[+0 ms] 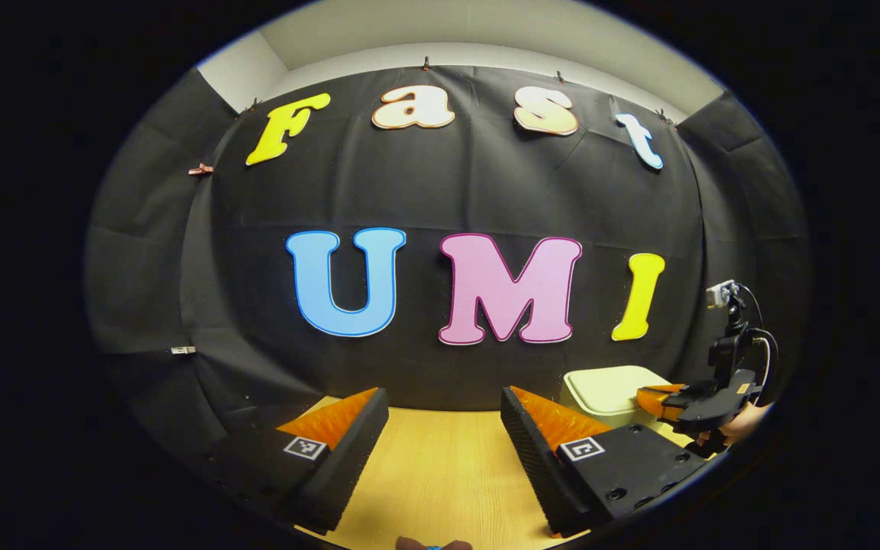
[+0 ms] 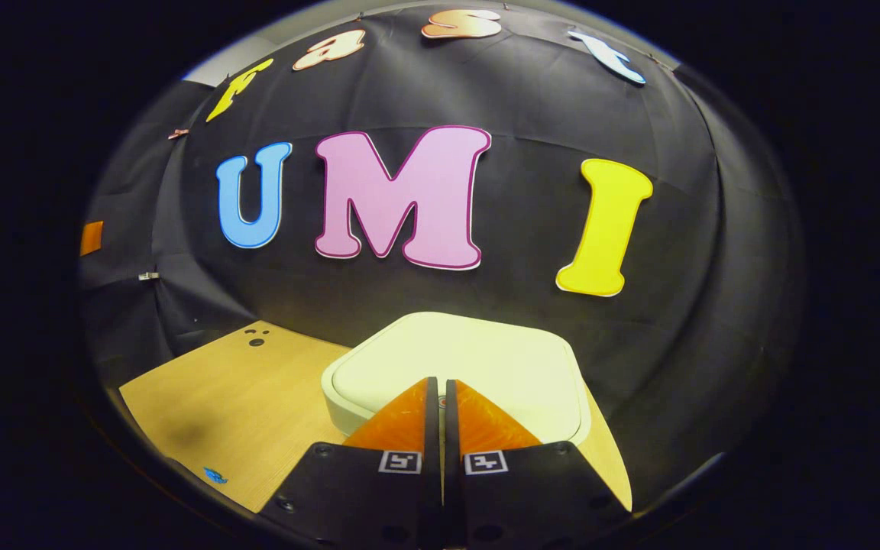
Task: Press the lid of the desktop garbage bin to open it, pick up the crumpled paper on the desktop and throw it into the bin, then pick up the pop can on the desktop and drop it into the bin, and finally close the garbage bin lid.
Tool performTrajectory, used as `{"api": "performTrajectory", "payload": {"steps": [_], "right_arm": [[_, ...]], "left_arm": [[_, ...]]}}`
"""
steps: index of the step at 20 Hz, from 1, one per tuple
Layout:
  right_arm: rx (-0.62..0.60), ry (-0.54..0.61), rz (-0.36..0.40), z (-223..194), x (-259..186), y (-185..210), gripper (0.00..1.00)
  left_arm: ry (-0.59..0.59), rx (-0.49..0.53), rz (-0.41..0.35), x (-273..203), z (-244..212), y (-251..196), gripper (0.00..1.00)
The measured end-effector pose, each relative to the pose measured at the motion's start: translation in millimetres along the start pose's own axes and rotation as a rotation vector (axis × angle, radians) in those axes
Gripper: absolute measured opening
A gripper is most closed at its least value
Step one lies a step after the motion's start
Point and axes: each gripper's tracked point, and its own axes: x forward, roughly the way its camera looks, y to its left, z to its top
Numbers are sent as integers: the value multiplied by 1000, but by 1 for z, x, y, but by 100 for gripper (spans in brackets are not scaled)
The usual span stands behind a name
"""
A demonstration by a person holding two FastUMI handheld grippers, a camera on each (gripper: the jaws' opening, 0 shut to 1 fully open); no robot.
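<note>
The pale, cream-white garbage bin (image 2: 455,363) stands on the wooden table with its lid down. My right gripper (image 2: 441,386) is shut, its fingertips over the near edge of the lid with nothing between them. In the left gripper view the bin (image 1: 612,389) sits at the right, and the right gripper (image 1: 658,401) reaches over its right side, held by a hand at the edge. My left gripper (image 1: 444,401) hangs open above the bare table, with nothing between its fingers.
The wooden table (image 2: 241,397) runs left of the bin, with a small blue sticker (image 2: 215,475) near its front edge and dark holes (image 2: 255,337) at the back. Black cloth walls close in behind and on both sides.
</note>
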Motion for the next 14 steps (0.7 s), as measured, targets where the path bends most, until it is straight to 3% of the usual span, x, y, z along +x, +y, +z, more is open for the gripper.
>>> {"api": "performTrajectory", "payload": {"steps": [14], "right_arm": [[11,-138,-38,52,-29,-11,6]], "left_arm": [[3,3,-1,-9,-4,7,95]]}}
